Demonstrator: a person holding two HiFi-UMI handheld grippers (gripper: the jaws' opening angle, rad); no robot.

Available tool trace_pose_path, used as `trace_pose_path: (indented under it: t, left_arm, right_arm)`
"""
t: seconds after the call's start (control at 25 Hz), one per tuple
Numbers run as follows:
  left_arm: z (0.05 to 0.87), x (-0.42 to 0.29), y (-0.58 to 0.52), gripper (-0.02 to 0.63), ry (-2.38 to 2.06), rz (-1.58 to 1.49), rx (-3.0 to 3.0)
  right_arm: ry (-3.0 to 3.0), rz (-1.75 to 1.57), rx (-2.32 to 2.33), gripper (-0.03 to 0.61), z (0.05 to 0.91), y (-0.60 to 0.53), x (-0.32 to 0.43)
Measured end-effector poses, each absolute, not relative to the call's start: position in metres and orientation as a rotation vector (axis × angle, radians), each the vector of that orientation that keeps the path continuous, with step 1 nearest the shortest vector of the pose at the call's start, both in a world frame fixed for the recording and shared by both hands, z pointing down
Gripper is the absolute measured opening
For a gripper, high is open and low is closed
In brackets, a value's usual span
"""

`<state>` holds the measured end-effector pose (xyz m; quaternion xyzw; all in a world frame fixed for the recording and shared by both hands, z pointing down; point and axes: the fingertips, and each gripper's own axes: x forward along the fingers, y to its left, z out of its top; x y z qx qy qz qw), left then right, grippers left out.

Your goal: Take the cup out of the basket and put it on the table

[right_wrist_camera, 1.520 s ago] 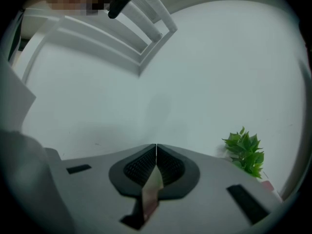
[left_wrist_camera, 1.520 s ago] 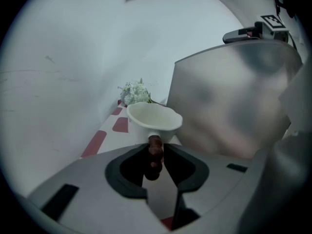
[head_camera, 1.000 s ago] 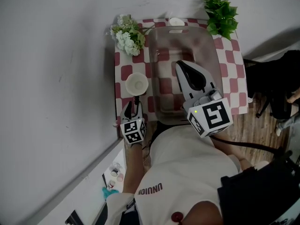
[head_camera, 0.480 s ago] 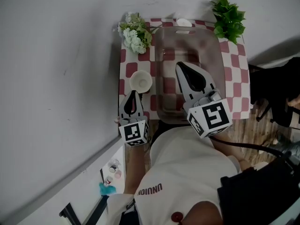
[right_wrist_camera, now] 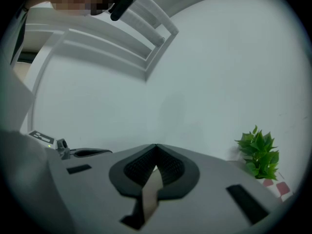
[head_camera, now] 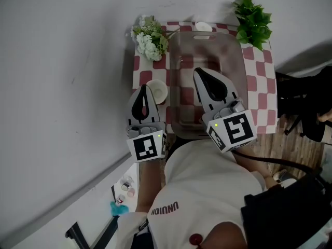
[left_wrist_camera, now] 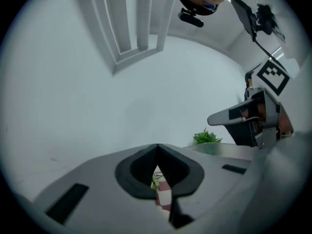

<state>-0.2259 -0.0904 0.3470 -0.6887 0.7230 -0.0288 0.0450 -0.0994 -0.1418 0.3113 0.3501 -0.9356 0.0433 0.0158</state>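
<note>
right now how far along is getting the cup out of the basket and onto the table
Done: the cup stands on the checkered table, left of the clear basket and outside it. In hand: nothing. The left hand-held gripper is near the cup, its jaws just closed with nothing between them; the right hand-held gripper is shut and empty over the basket. Left: nothing visible; the job looks finished.

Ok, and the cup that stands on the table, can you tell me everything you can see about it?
The cup is small, round and cream-white, with no handle visible. It stands upright, mouth up, and looks empty. It sits on the red-and-white checked table, just outside the left wall of the clear basket; whether they touch is unclear. In the head view the left gripper covers its near edge; its fingers have just closed on nothing, so nothing holds the cup.
</note>
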Motion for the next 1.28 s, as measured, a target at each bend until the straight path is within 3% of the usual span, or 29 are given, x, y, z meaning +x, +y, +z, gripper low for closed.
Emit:
trace_pose_path:
  t: [1.28]
  left_arm:
    - [0.335,-0.207,-0.113,0.011,2.222,-0.037,-2.128]
  right_arm:
    - [-2.932,0.083,1.112,0.017,0.31,-0.153,-0.098]
